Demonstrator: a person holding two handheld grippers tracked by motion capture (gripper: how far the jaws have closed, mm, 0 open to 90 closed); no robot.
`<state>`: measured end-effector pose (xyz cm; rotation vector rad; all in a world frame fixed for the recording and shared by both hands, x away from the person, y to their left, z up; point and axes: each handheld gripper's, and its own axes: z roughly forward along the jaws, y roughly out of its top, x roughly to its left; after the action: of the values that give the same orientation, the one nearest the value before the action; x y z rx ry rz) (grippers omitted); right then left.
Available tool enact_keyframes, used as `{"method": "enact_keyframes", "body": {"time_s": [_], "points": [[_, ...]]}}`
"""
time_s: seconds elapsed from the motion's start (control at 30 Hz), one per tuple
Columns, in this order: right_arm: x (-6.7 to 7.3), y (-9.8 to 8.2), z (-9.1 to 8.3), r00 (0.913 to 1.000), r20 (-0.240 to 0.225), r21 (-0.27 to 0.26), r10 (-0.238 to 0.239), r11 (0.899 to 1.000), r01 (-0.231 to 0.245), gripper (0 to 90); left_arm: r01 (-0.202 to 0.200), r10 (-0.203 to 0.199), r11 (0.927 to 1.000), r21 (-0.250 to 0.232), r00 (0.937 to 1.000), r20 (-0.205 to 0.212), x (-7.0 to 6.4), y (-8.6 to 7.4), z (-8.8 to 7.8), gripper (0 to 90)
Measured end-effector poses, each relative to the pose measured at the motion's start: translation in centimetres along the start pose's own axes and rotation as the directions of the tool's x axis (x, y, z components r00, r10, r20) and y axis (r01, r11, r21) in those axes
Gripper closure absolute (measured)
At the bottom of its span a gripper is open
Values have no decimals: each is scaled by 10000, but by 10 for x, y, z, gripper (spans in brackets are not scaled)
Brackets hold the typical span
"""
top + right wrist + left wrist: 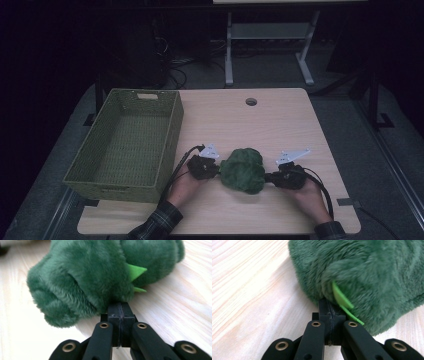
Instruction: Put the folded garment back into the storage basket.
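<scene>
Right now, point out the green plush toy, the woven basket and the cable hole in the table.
green plush toy (243, 170), high view, middle of its fuzzy body.
woven basket (172, 131), high view, on its right wall.
cable hole (251, 101), high view, centre of the round opening near the table's far edge.

Dark green plush toy, fuzzy, with bright green felt spikes, lay bunched on the tabletop near the front edge, roughly mid-width.

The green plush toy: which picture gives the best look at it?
The high view: the whole plush toy sits on the table between both grippers. The left gripper view shows close fur and bright green spikes; the right gripper view shows more of its shape.
</scene>
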<state>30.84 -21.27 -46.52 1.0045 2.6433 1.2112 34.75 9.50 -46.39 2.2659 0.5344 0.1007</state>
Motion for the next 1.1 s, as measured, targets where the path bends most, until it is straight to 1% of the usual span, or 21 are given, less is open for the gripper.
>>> {"method": "enact_keyframes", "body": {"time_s": [0.13, 0.17, 0.2, 0.23, 0.27, 0.3, 0.33, 0.37, 0.4, 0.43, 0.47, 0.53, 0.63, 0.67, 0.73, 0.77, 0.8, 0.87, 0.9, 0.97, 1.1], "points": [[-3, -4, -7, 9994, 325, -431, 153, 9990, -139, 806, 60, -61, 10000, -73, 10000, -29, 1, -1, -4, 895], [-7, -9, -10, 9966, 751, -605, 330, 9978, -285, 716, 68, -68, 10000, -20, 10000, -40, 2, -2, -8, 883], [-7, -9, -10, 9966, 751, -605, 330, 9978, -285, 716, 68, -68, 10000, -20, 10000, -40, 2, -2, -8, 871], [-9, -12, -12, 9936, 1011, -567, 504, 9974, -448, 668, 72, -72, 10000, 18, 10000, -46, 1, -2, -9, 871], [-14, -18, -15, 9850, 1594, -526, 654, 9969, -576, 557, 6, -5, 10000, 56, 10000, -69, 0, -3, -13, 850], [-14, -18, -15, 9850, 1594, -526, 654, 9969, -576, 557, 6, -5, 10000, 56, 10000, -69, 0, -3, -13, 836], [-15, -21, -17, 9800, 1838, -670, 763, 9956, -649, 513, -43, 44, 9999, 163, 10000, -80, -1, -2, -15, 836], [-18, -27, -22, 9674, 2419, -861, 743, 9948, -549, 451, -18, 21, 9998, 195, 9998, -179, -5, -1, -19, 797], [-18, -27, -22, 9674, 2419, -861, 743, 9948, -549, 451, -18, 21, 9998, 195, 9998, -179, -5, -1, -19, 773], [-20, -29, -23, 9603, 2663, -869, 833, 9943, -621, 416, -12, 16, 9997, 246, 9999, -158, -6, -1, -22, 773], [-25, -35, -25, 9489, 3015, -905, 937, 9935, -693, 385, -139, 148, 9991, 399, 9996, -227, -9, 0, -28, 720], [-30, -39, -27, 9374, 3314, -869, 1069, 9928, -825, 332, -47, 61, 9990, 449, 9995, -300, -12, 1, -32, 655], [-34, -41, -29, 9317, 3432, -930, 1190, 9914, -923, 294, -174, 199, 9982, 570, 9989, -432, -13, 2, -37, 548], [-35, -42, -29, 9289, 3488, -951, 1244, 9907, -970, 257, -287, 313, 9979, 584, 9985, -452, -15, 5, -40, 548], [-37, -43, -29, 9279, 3519, -889, 1231, 9912, -977, 185, -377, 404, 9976, 586, 9981, -457, -15, 6, -42, 449], [-37, -43, -29, 9279, 3519, -889, 1231, 9912, -977, 185, -400, 425, 9978, 529, 9981, -456, -17, 8, -42, 449], [-38, -43, -29, 9275, 3528, -841, 1238, 9914, -1004, 169, -580, 599, 9972, 462, 9973, -423, -20, 13, -43, 374], [-38, -43, -30, 9273, 3532, -837, 1239, 9914, -1006, 168, -679, 698, 9966, 467, 9968, -394, -22, 15, -43, 309], [-38, -43, -30, 9272, 3532, -837, 1244, 9914, -1011, 169, -895, 916, 9945, 537, 9950, -398, -25, 20, -41, 268], [-38, -43, -30, 9271, 3535, -838, 1243, 9914, -1009, 169, -949, 967, 9942, 498, 9946, -367, -27, 22, -39, 222], [-39, -43, -30, 9245, 3578, -870, 1318, 9904, -1075, 170, -1664, 1676, 9821, 884, 9858, -63, -30, 37, -34, 174]]}}
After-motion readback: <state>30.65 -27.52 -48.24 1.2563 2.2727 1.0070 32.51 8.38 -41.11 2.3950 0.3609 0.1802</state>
